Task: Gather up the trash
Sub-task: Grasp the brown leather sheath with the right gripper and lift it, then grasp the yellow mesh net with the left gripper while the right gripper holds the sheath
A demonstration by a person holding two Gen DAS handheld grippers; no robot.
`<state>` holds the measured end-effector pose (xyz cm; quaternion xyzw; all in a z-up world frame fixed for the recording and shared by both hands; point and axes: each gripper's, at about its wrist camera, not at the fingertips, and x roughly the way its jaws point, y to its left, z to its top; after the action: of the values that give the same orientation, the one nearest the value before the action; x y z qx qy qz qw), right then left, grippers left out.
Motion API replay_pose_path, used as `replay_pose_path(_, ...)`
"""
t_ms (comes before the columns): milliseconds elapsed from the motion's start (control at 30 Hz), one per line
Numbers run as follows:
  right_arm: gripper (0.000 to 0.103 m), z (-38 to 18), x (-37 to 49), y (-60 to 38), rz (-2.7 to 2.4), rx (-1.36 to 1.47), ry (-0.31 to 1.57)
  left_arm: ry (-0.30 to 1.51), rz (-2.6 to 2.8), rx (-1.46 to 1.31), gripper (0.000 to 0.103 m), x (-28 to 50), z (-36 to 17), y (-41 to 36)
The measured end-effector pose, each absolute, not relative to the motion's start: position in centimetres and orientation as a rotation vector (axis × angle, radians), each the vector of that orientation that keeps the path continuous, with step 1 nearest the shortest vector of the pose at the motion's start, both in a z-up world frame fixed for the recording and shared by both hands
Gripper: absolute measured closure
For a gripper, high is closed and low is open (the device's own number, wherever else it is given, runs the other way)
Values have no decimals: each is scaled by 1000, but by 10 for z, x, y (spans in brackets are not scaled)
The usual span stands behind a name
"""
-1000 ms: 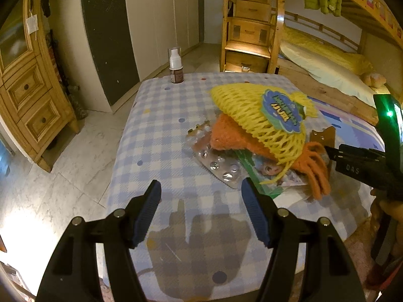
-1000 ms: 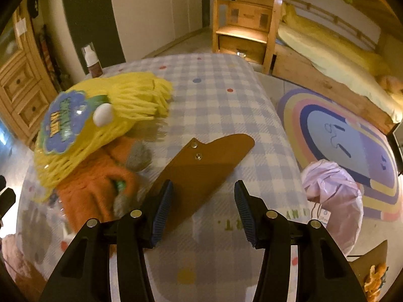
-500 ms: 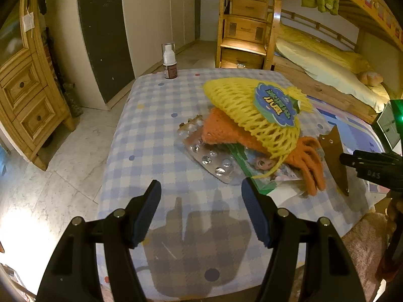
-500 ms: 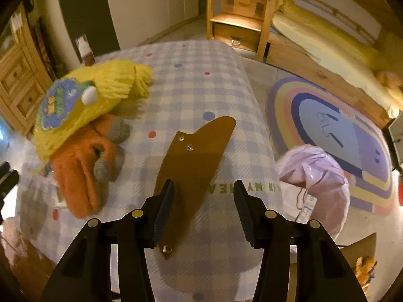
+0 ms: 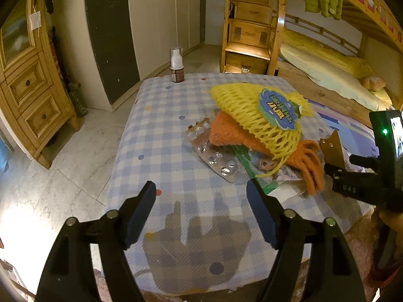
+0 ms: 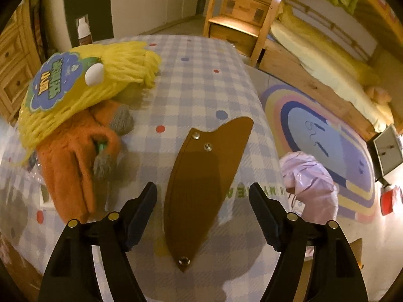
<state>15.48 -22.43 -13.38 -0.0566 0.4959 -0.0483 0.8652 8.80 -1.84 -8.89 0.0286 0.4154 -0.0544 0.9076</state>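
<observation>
Both tools spread and empty over the checked worktop [image 5: 156, 136], trash piled at its middle.

We see a yellow net bag [image 5: 254, 115] lying on top of an orange glove [image 6: 68, 166], with a blister pack [image 5: 219, 161] and a green wrapper [image 5: 245, 161] tucked beneath; a small bottle [image 5: 177, 65] stands apart at the far edge. A pink bag [image 6: 309, 176] sits on the floor beside the worktop. Our left tool [image 5: 201, 211] has just widened its jaws, nothing between them, the pile ahead and to its right. Our right tool [image 6: 202, 211] has just been opening too, hovering right over a brown leather sheath [image 6: 201, 176] whose lower end lies between the spread fingers, pads not pressing it.
</observation>
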Motion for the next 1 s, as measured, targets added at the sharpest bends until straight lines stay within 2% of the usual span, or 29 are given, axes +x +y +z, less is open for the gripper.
replay_pose_path(33,55,-133,152,-226,-89,-104,1037,856,-116,61,31,88,-88,-20)
replay_pose_path(100,56,-130,146,-230,-89,-86,1014,852,-124,65,30,88,-87,-23)
replay_pose_path(400,57,-88,117,-246,21,45,834,819,-182,89,30,96,-71,-50)
replay_pose_path(500,57,-85,113,-249,11,37,820,808,-200,118,30,104,-68,-65)
replay_pose_path(600,57,-85,111,-255,10,45,815,820,-226,125,37,117,-69,-82)
replay_pose_path(933,57,-89,102,-268,13,79,817,908,-226,65,38,156,-84,-104)
replay_pose_path(967,57,-90,102,-269,14,81,819,916,-222,70,40,158,-86,-105)
replay_pose_path(1000,57,-90,101,-269,16,83,821,928,-213,80,49,159,-89,-107)
